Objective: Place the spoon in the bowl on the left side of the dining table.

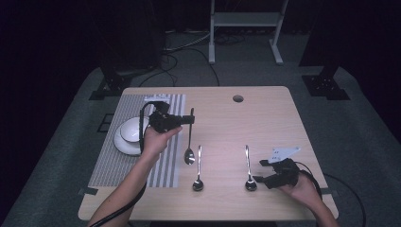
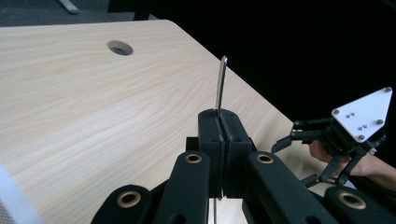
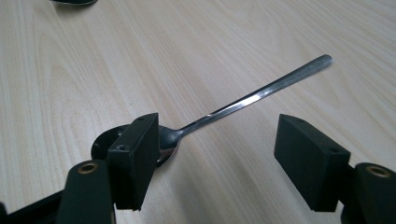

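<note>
My left gripper [image 1: 187, 119] is shut on the handle of a steel spoon [image 1: 189, 152], whose bowl points toward the near edge beside the striped placemat [image 1: 163, 176]. In the left gripper view the handle tip [image 2: 221, 81] sticks up from the closed jaws of the left gripper [image 2: 223, 135]. A second spoon [image 1: 198, 172] and a third spoon [image 1: 248, 170] lie on the table. My right gripper [image 1: 258, 171] stands open low over the third spoon [image 3: 254, 97]. Its bowl lies beside one pad, and nothing is gripped between the jaws of the right gripper [image 3: 217, 140].
A white bowl [image 1: 132, 130] sits on a white plate [image 1: 122, 145] on the placement's left part. The wooden table [image 1: 265, 123] has a cable hole [image 1: 238, 98] near its far edge. Cables trail from both grippers. A white frame stands on the floor beyond.
</note>
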Demonstrator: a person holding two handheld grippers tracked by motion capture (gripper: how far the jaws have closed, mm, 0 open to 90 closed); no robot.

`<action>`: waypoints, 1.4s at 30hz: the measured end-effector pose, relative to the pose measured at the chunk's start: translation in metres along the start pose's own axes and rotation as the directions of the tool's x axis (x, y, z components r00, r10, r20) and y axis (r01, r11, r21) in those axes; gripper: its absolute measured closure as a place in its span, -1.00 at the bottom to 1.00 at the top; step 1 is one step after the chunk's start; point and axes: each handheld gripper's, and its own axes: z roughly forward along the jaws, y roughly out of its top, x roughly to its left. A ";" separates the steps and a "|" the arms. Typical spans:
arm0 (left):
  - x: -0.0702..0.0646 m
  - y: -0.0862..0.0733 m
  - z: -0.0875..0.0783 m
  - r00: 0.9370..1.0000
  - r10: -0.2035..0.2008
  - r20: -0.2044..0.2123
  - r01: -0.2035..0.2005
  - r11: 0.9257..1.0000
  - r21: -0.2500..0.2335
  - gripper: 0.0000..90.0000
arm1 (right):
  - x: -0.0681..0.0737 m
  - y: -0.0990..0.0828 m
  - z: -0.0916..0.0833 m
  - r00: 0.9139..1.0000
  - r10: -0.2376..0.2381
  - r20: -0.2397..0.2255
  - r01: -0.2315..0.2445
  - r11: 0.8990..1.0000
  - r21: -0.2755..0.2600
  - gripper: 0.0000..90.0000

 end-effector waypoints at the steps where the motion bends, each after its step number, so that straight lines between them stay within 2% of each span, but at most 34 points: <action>1: 0.001 0.001 -0.002 1.000 0.000 -0.004 0.000 1.000 -0.002 0.98 | 0.000 -0.001 -0.001 1.000 0.004 0.001 -0.004 1.000 -0.001 -0.33; 11: 0.010 0.008 -0.019 0.999 -0.001 -0.044 0.000 1.000 -0.021 0.98 | -0.002 -0.003 -0.005 1.000 0.017 0.006 -0.017 1.000 -0.011 -0.34; 24: 0.026 0.016 -0.044 0.994 -0.014 -0.109 0.009 0.999 -0.050 0.98 | -0.003 -0.004 -0.006 1.000 0.025 0.009 -0.025 1.000 -0.019 -0.34; 34: 0.040 0.020 -0.059 0.988 -0.035 -0.152 0.023 0.997 -0.076 0.98 | -0.004 -0.005 -0.007 1.000 0.030 0.009 -0.029 0.999 -0.019 -0.34; 42: 0.051 0.023 -0.072 0.980 -0.048 -0.194 0.030 0.995 -0.093 0.98 | -0.004 -0.006 -0.008 0.999 0.034 0.009 -0.034 0.999 -0.025 -0.35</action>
